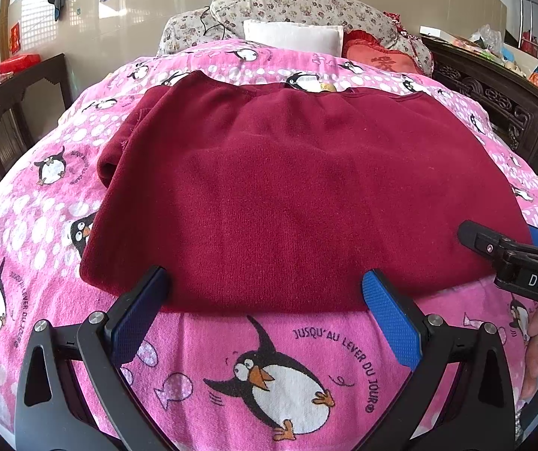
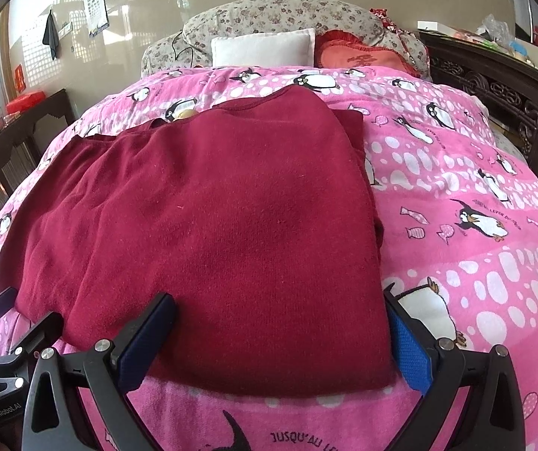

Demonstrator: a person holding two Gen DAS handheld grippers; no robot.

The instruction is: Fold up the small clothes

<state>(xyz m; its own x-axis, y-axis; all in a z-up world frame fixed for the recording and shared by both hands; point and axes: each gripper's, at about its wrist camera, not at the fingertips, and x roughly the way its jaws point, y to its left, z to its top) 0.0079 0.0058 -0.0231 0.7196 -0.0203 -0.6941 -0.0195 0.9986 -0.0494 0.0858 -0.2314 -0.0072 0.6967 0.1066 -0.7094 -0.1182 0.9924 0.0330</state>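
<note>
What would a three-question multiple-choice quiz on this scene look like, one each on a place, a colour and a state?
1. Where does the garment lie?
A. On the pink blanket
B. On a chair
C. On the floor

2. What colour is the garment?
A. Green
B. Dark red
C. White

3. How does the left gripper stand?
A. Shut on the garment
B. Shut on the pillow
C. Open, at the garment's near edge

Answers: 1 A, penguin-print blanket shows all around it. 2 B, it is dark red in both views. 3 C, its fingers stand wide apart with nothing clamped; the right gripper is open too.
</note>
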